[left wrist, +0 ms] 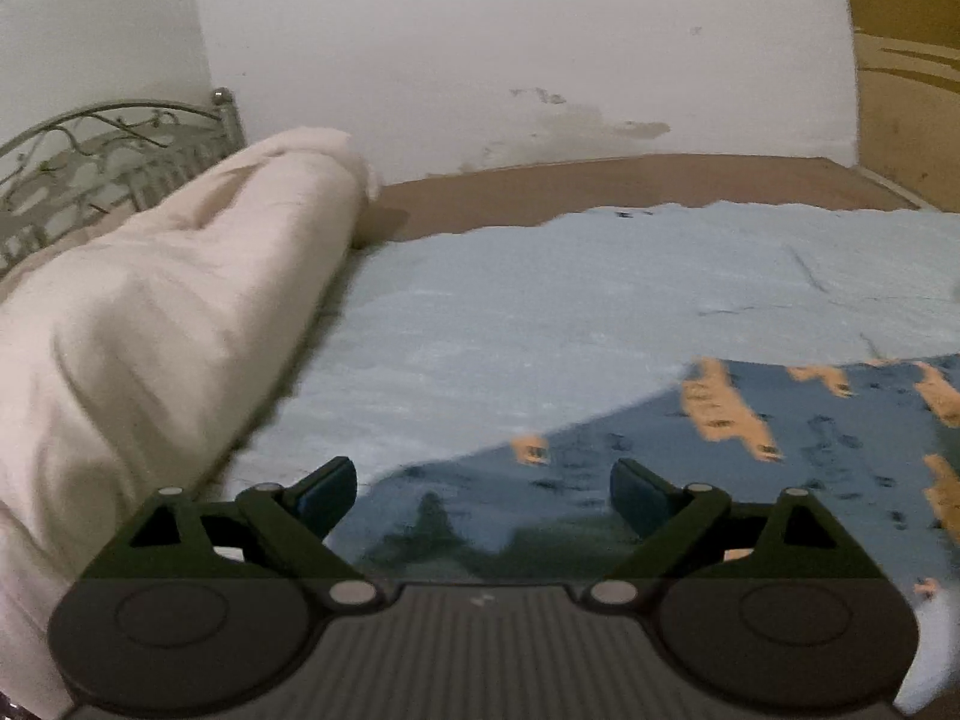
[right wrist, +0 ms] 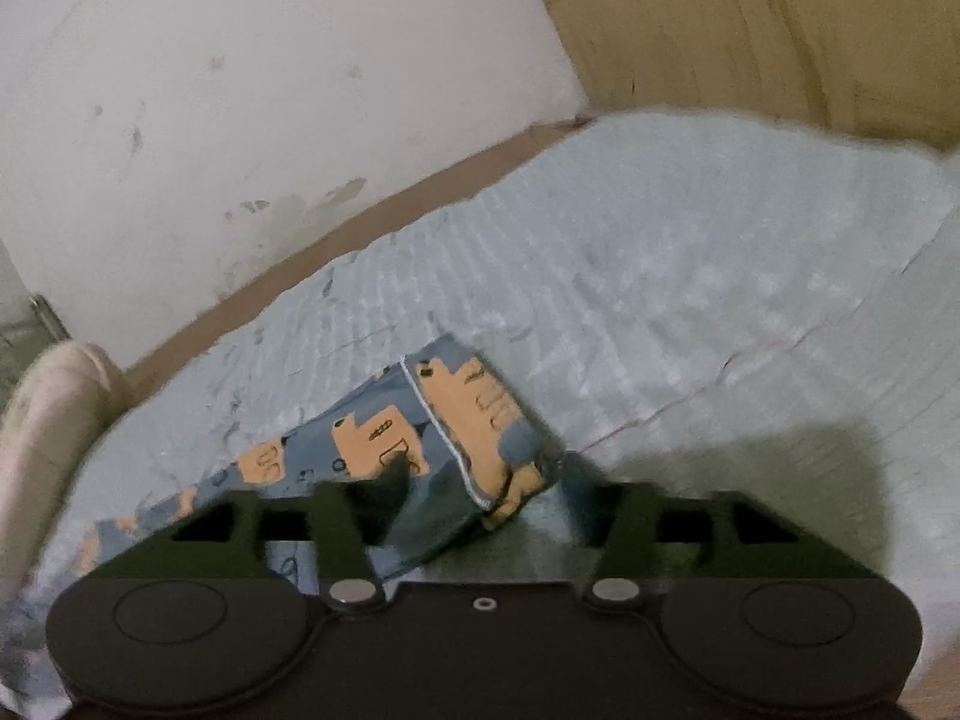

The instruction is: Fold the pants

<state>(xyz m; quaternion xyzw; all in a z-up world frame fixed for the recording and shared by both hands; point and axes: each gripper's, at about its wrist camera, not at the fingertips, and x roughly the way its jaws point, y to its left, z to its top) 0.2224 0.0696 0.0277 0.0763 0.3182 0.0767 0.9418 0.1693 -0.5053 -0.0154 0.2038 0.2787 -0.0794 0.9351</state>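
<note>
Lying on the bed (right wrist: 690, 252) beneath both gaping, empty tongs, left tongs (left wrist: 483, 495) and right tongs (right wrist: 480, 516): patterned pants (right wrist: 444, 420).

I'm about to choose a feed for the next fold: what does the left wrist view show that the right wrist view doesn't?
Left wrist only: a metal headboard behind the rolled white duvet, and the left tongs standing open over the flat edge of the patterned pants.

Right wrist only: the pants' folded end with its white-piped seam, lying between the open right tongs; no pad presses it.

Both: the pale blue bedspread, the scuffed white wall, and the brown mattress edge.
</note>
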